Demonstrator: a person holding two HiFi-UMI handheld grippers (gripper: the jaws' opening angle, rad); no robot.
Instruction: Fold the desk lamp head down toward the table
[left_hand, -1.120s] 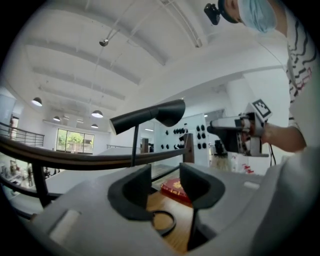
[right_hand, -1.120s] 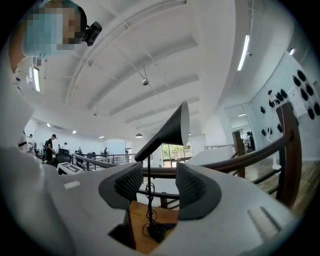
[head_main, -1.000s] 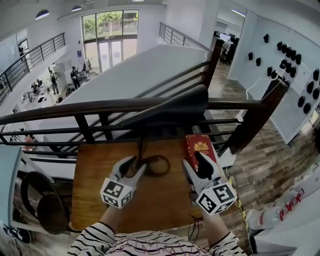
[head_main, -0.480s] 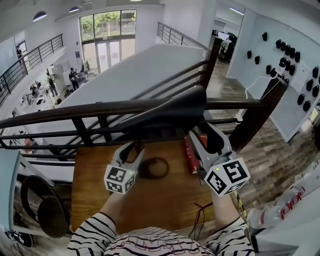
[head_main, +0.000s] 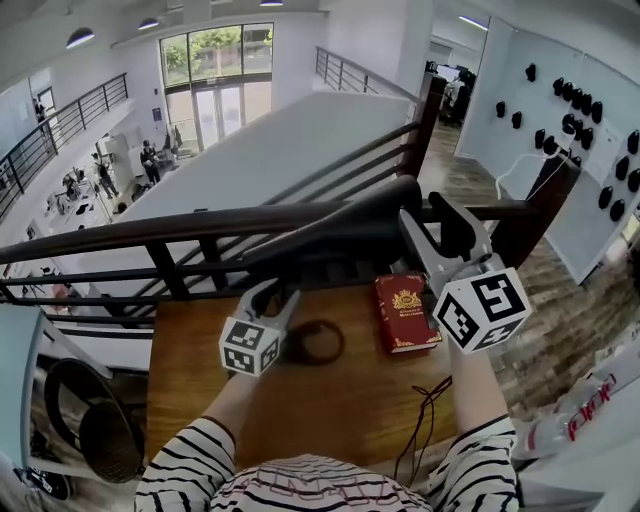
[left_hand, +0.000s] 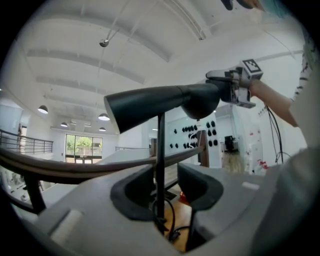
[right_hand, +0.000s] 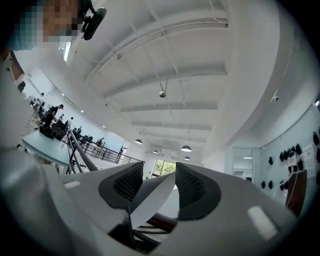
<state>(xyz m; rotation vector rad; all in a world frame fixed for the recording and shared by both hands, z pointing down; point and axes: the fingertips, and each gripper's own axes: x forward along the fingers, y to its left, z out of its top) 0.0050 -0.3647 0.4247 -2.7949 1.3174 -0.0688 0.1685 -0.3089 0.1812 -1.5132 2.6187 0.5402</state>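
The black desk lamp has a long head (head_main: 340, 225) stretched level above the railing, a thin stem (left_hand: 160, 165) and a ring base (head_main: 315, 342) on the wooden table (head_main: 300, 420). My left gripper (head_main: 278, 292) points level at the stem. Its jaws are closing with the stem between them, close to the left pad (left_hand: 137, 192), and a gap shows on the other side. My right gripper (head_main: 422, 207) is raised at the head's right end, also seen beside the lamp head (left_hand: 160, 102) in the left gripper view. Its jaws stand apart, and only white building shows between them (right_hand: 159, 172).
A red book (head_main: 405, 312) lies on the table right of the base. A thin black cable (head_main: 425, 410) trails over the near edge. A dark railing (head_main: 150, 225) runs just behind the table, with a drop beyond. A white wall (head_main: 590, 150) stands at the right.
My right gripper has risen from above the red book to the lamp head's right end. My left gripper has pushed forward until the stem is between its jaws.
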